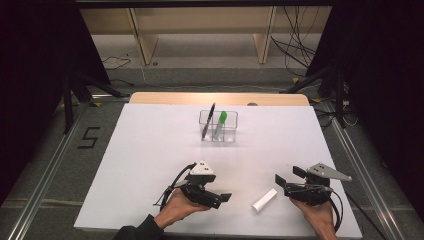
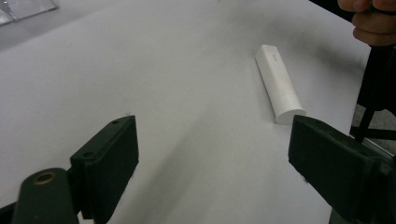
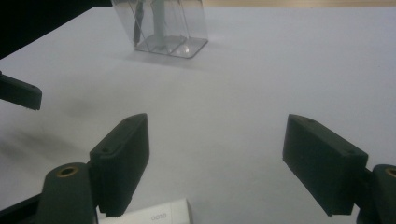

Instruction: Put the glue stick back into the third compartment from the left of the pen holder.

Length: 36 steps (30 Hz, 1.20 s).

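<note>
A white capped tube [image 1: 264, 200] lies on the white table [image 1: 150, 150] near the front edge, between my two grippers. The left gripper [image 1: 218, 190] is open and points right at the tube [image 2: 279, 84], which lies ahead of its jaws [image 2: 215, 140]. The right gripper [image 1: 289, 176] is open just right of the tube, with nothing between its jaws [image 3: 217, 140]; the tube's end [image 3: 154, 215] lies under its left jaw. A clear compartment holder [image 1: 218, 126] stands mid-table with a black pen [image 1: 209, 120] and a green-capped marker [image 1: 220, 124] upright inside.
The clear holder [image 3: 161, 28] stands well ahead of the right gripper. A jaw of the left gripper [image 3: 18, 93] enters the right gripper view from the left. The person's right hand [image 2: 373, 18] is at the far right. Wooden shelving [image 1: 200, 30] and cables lie beyond the table.
</note>
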Tool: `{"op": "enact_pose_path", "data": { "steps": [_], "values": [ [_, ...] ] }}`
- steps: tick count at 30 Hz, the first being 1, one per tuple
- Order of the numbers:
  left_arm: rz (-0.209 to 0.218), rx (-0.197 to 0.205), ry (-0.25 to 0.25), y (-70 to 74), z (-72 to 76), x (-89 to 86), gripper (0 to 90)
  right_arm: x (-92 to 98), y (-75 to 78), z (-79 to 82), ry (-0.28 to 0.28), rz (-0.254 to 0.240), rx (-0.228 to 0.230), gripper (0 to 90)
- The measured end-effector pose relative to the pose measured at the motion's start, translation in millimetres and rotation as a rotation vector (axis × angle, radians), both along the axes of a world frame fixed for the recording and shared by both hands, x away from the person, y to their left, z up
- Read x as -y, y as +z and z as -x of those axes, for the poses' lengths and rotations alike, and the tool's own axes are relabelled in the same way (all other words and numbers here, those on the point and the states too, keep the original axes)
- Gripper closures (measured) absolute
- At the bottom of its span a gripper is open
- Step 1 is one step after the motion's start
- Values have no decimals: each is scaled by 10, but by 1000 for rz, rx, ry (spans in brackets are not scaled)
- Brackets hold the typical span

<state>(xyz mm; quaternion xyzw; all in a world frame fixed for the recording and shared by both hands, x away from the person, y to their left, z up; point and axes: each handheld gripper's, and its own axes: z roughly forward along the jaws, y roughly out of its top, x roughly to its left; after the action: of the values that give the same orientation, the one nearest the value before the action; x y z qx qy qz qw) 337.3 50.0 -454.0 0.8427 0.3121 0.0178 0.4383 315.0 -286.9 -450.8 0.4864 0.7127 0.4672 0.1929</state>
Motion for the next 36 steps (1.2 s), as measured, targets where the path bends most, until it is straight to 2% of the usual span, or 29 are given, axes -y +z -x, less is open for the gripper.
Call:
{"op": "enact_pose_path", "data": {
  "steps": [5, 10, 16, 18, 20, 23, 28, 31, 36],
  "values": [
    [-2, 1, -17, 13, 17, 144, 157, -7, -6, -4, 0, -1, -6, 238],
    [-13, 11, -38, 9, 64, 274, 157, 4, 16, 18, -2, 8, 7, 239],
    [-37, 38, -73, 13, 160, 460, 157, -6, 10, 16, -1, 11, 4, 238],
    [-47, 47, -79, -4, 175, 542, 158, -17, 8, 13, -1, 14, 1, 238],
    [-46, 38, -95, -33, 195, 617, 159, -15, 10, 12, 0, 12, -1, 239],
    [-72, 39, -111, -87, 226, 688, 164, -6, 14, 15, -3, 12, 5, 239],
    [-93, 41, -140, -141, 255, 816, 187, -11, 8, 14, -1, 13, 0, 239],
    [-112, 63, -161, -154, 281, 896, 218, -18, 8, 10, -1, 16, 1, 239],
    [-121, 52, -170, -199, 272, 982, 278, -13, 1, 8, -2, 15, 2, 240]
  ]
}}
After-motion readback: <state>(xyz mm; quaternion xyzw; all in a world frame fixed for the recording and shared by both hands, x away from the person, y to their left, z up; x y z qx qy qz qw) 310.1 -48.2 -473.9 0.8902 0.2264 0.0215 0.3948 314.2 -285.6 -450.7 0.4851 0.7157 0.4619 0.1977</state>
